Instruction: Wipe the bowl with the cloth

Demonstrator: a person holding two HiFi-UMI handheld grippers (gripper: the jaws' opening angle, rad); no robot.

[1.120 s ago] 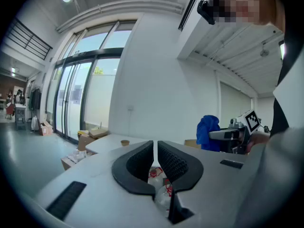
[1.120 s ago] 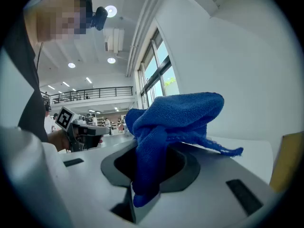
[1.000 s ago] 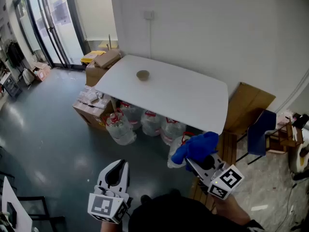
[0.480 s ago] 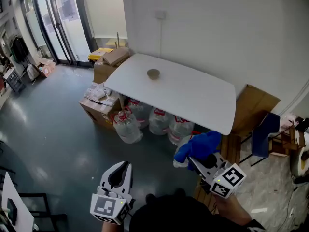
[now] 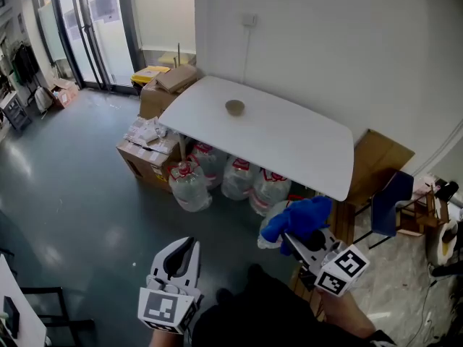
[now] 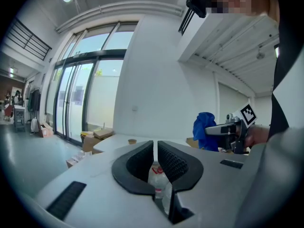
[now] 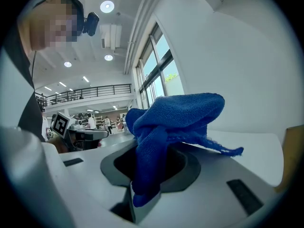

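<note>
Head view: white surface (image 5: 289, 147) stands against the wall across the room, well apart from both grippers. Small tan bowl (image 5: 234, 107) sits upright on it, toward the far left end, alone on the top. Large water bottles (image 5: 235, 181) crowd the floor beneath the surface; cardboard boxes (image 5: 148, 157) are stacked at its left end. Left gripper (image 5: 185, 247) is low in the foreground, pointing toward the surface. Right gripper (image 5: 295, 241) is level with it on the other side, with a blue cloth (image 5: 298, 218) bunched at its tip. Left gripper view: jaws drawn almost together, only a thin slit between them, nothing gripped; a distant bottle shows through the slit, and the bowl is a small speck on the surface beyond. Right gripper view: jaws closed on the cloth, one fold pinched between them and hanging down into the gap, the rest piled loosely above and trailing a frayed corner to the right. Cloth and bowl are far apart, no contact.
</note>
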